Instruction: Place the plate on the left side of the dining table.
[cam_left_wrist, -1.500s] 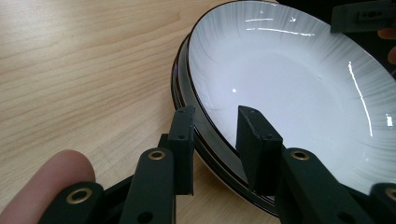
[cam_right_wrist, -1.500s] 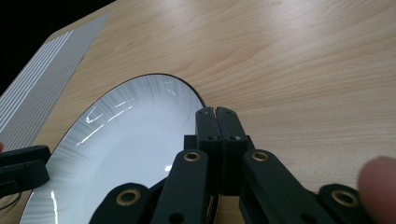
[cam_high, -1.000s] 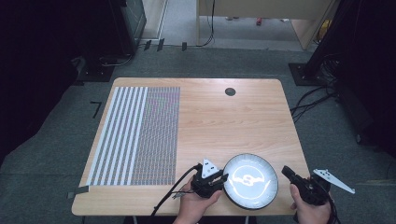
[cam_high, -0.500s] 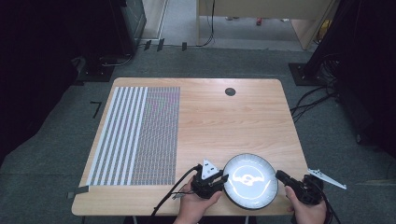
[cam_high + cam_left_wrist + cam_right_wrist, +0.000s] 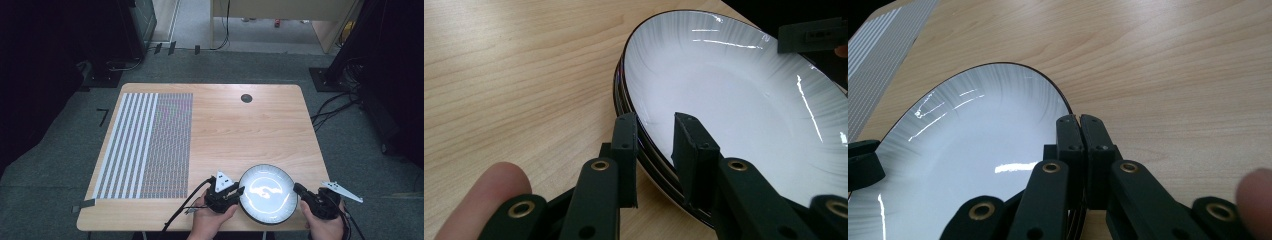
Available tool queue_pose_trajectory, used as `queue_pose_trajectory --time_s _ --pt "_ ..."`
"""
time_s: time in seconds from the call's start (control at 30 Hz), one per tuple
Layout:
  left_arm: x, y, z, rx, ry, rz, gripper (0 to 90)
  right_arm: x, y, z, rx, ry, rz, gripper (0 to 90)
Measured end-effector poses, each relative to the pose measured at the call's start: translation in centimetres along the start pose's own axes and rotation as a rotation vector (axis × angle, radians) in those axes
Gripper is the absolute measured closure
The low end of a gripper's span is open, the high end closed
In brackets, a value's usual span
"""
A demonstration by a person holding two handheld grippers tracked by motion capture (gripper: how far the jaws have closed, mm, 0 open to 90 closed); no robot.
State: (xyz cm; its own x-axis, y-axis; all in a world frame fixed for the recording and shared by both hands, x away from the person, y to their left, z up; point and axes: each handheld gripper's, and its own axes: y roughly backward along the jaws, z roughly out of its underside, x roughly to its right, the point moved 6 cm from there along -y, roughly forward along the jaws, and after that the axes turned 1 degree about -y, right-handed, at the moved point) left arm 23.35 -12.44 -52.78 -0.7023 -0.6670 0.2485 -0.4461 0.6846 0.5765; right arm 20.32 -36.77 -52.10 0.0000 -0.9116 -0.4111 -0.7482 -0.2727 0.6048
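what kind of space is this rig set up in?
Probably a lab or data-collection room, not a home. A lone wooden table with a cable grommet stands on grey carpet, cables trail over the floor at right, dark equipment stands around it, and a striped mat lies on the tabletop.

A light wooden table with rounded corners (image 5: 240, 130) stands on grey carpet flooring (image 5: 55, 165). A rectangular mat, white-striped on its left part and finely patterned grey on its right (image 5: 147, 145), lies flat on the table's left half. A small round black grommet (image 5: 246, 98) sits near the far edge. Black cables (image 5: 332, 107) trail on the floor to the right, beside dark equipment.
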Motion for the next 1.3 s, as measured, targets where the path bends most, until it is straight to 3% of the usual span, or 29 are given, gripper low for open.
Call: queue_pose_trajectory --time_s 0.17,0.47,0.7,0.73,1.03,1.2,1.3 --pt "-0.1 -0.1 -0.1 0.005 -0.002 -0.005 74.3 0.4 0.0 -0.1 0.011 -0.054 -0.049 89.6" --pt "0.0 -0.3 -0.1 0.002 -0.022 -0.019 74.2 0.1 0.5 -0.5 0.036 -0.021 -0.044 89.8" --pt "0.3 -0.4 -0.1 -0.006 -0.086 -0.071 74.2 -0.4 1.0 -0.8 0.063 0.025 -0.029 89.8" --pt "0.5 -0.4 -0.1 -0.008 -0.115 -0.086 73.9 -0.5 1.0 -0.9 0.062 0.029 -0.027 89.8" --pt "0.8 -0.5 -0.2 -0.009 -0.175 -0.107 70.3 -0.2 1.2 -1.0 0.065 0.039 -0.014 89.9" --pt "1.1 -0.1 -0.4 0.010 -0.183 -0.105 71.3 -0.1 1.3 -1.1 0.069 0.041 -0.009 89.9" --pt "1.1 0.1 -0.7 0.025 -0.165 -0.099 74.6 0.3 1.5 -1.2 0.076 0.033 0.002 89.9"
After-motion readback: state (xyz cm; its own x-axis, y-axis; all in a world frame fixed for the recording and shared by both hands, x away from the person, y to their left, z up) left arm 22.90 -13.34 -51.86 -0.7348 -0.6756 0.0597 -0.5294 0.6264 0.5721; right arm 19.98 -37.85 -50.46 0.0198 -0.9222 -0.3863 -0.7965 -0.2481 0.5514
